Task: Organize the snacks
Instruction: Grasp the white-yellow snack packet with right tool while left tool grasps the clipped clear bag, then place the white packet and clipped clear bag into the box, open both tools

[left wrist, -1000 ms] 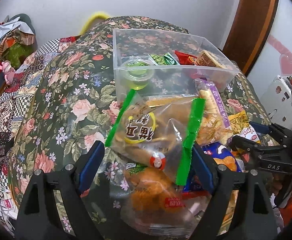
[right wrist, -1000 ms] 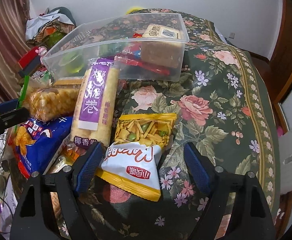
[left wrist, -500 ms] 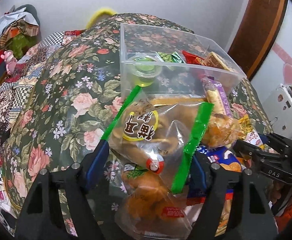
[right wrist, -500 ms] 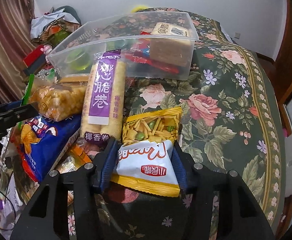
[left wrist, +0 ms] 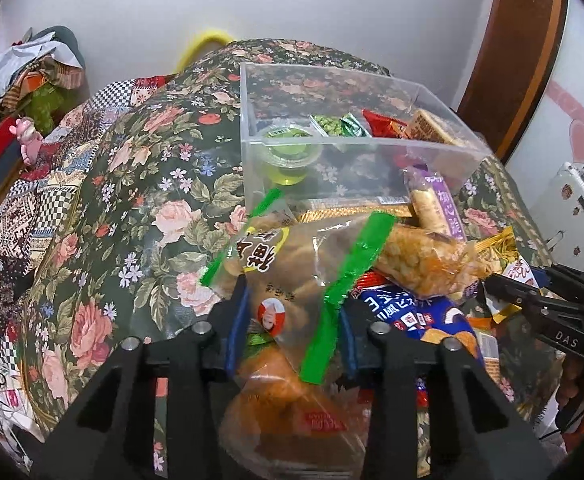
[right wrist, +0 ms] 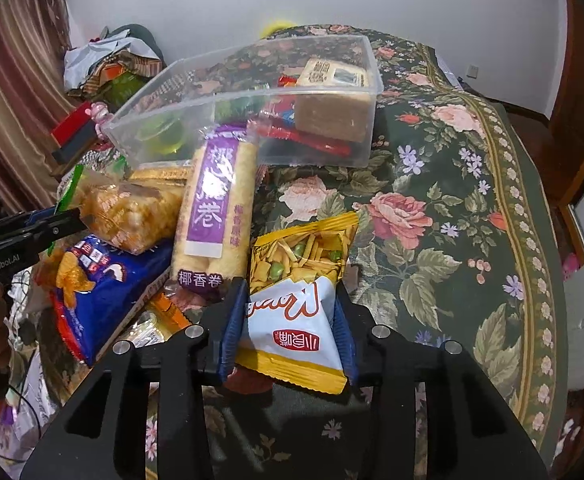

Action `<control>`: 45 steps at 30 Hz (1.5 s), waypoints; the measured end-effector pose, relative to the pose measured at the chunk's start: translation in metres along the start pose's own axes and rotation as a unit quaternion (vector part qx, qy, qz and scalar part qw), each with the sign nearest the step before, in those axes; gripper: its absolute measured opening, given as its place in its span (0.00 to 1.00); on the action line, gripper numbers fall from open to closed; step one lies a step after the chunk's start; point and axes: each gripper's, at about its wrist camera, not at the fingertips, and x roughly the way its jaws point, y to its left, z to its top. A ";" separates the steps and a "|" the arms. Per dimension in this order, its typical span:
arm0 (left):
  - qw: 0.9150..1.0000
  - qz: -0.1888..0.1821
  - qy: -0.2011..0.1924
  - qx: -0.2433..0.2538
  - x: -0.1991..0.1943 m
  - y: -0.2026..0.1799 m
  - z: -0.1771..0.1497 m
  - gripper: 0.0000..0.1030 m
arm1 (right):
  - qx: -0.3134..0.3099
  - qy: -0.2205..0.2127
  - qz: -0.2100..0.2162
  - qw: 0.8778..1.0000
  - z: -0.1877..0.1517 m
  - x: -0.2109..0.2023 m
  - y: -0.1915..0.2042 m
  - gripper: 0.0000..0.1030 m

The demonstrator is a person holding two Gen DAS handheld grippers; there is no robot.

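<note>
My left gripper (left wrist: 292, 320) is shut on a clear bag with green edge strips (left wrist: 300, 264), holding its near end above the snack pile. My right gripper (right wrist: 289, 316) is shut on a white and yellow snack packet (right wrist: 296, 300), raised slightly off the floral tablecloth. A clear plastic bin (left wrist: 356, 148) stands behind the pile; it holds a green jelly cup (left wrist: 289, 156), green and red packets and a brown cake block (right wrist: 334, 100). A purple-labelled roll pack (right wrist: 213, 208), a blue chip bag (right wrist: 99, 280) and a bag of orange puffs (right wrist: 131, 208) lie between the grippers.
The table carries a dark floral cloth (right wrist: 452, 200). Its right edge drops off near a wooden door (left wrist: 524, 60). Piled clothes and a red box (right wrist: 71, 128) sit at the far left. A white appliance (left wrist: 564, 216) stands to the right of the table.
Both grippers have closed from open: the left onto the green-striped bag, the right onto the white and yellow packet. Both views have tilted up slightly as the snacks lifted.
</note>
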 end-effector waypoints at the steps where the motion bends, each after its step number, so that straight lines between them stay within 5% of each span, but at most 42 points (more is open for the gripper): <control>1: 1.000 -0.003 -0.001 -0.002 -0.002 0.001 0.000 0.35 | 0.000 -0.002 0.001 1.000 0.000 -0.002 0.000 0.36; 22: 0.995 -0.010 -0.097 -0.001 -0.074 0.002 0.048 0.35 | -0.024 -0.105 0.007 0.994 0.055 -0.051 0.015 0.36; 34: 0.994 -0.016 -0.109 0.004 -0.045 -0.005 0.099 0.35 | -0.032 -0.146 0.024 0.988 0.102 -0.043 0.030 0.36; 45: 0.995 -0.013 -0.097 0.013 0.003 -0.015 0.130 0.35 | -0.035 -0.131 0.029 0.990 0.133 -0.002 0.035 0.36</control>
